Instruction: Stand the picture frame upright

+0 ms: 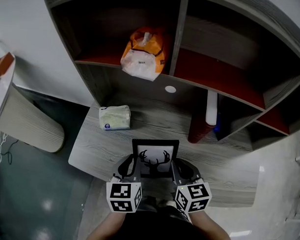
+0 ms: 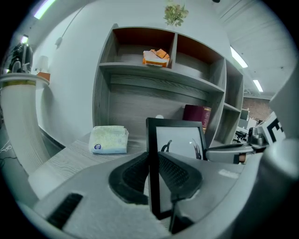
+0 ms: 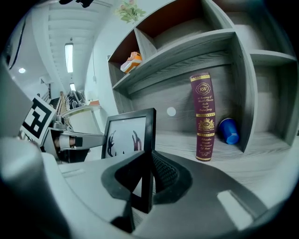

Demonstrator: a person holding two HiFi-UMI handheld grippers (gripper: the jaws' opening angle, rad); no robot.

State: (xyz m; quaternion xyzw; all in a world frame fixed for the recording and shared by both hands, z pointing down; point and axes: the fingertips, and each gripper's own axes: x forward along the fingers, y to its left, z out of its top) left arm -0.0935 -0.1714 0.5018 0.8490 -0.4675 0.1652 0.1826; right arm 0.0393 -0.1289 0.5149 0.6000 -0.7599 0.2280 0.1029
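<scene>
A black picture frame [image 1: 154, 152] with an antler print stands upright on the grey wooden desk [image 1: 226, 181], near its front edge. My left gripper [image 1: 133, 164] is shut on the frame's left edge. In the left gripper view that edge [image 2: 153, 140] runs between the two ribbed pads [image 2: 175, 173]. My right gripper [image 1: 176, 167] is shut on the frame's right edge, and in the right gripper view the black border [image 3: 148, 140] sits between its pads [image 3: 163, 172]. The print faces me.
A tissue pack [image 1: 114, 117] lies on the desk to the back left. A maroon book [image 3: 204, 116] stands in the lower shelf bay beside a blue cup [image 3: 228, 130]. An orange and white bag [image 1: 142, 53] sits on the upper shelf. The shelf unit rises behind the frame.
</scene>
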